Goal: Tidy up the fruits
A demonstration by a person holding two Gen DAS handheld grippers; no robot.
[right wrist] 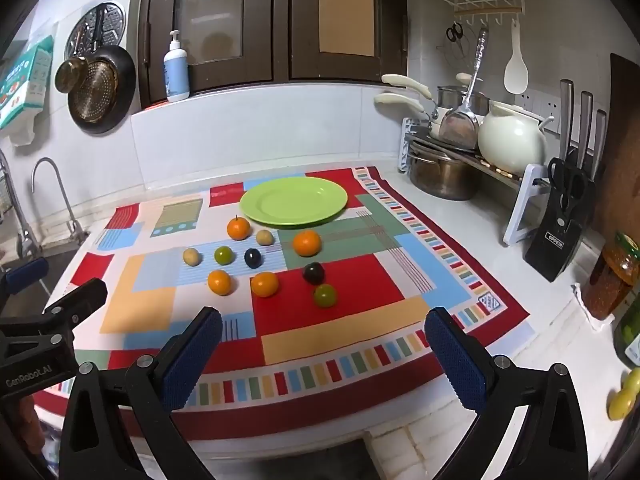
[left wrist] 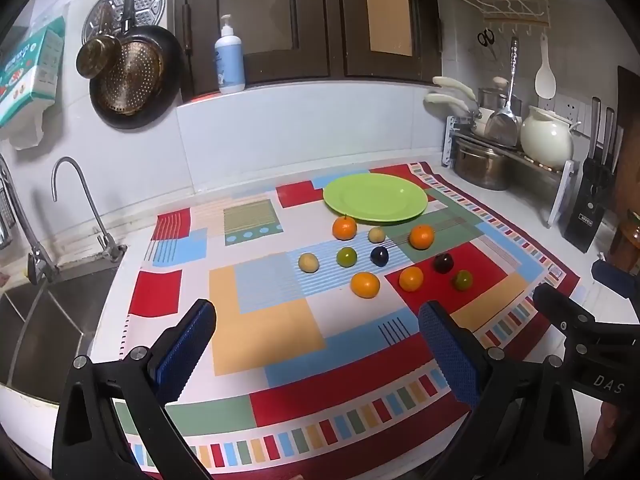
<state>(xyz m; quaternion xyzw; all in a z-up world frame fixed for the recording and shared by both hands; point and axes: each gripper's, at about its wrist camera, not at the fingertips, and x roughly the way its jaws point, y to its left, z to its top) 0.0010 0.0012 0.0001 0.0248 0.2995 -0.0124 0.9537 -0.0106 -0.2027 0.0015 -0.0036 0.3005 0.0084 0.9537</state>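
Note:
An empty green plate (left wrist: pixel 375 197) (right wrist: pixel 294 201) sits at the back of a colourful patchwork mat (left wrist: pixel 264 320) (right wrist: pixel 332 320). Several small fruits lie loose in front of it: oranges (left wrist: pixel 344 228) (right wrist: pixel 307 243), green ones (left wrist: pixel 346 257) (right wrist: pixel 325 295), dark plums (left wrist: pixel 379 256) (right wrist: pixel 313 273) and pale yellow ones (left wrist: pixel 308 262) (right wrist: pixel 192 257). My left gripper (left wrist: pixel 318 344) is open and empty above the mat's near edge. My right gripper (right wrist: pixel 324 356) is open and empty, also short of the fruits.
A sink (left wrist: pixel 36 320) with a tap (left wrist: pixel 84 204) lies to the left. A rack of pots (right wrist: pixel 460 152) and a knife block (right wrist: pixel 560 232) stand at the right. Jars (right wrist: pixel 612 276) stand at the far right. The right gripper's body shows at the left view's right edge (left wrist: pixel 580 336).

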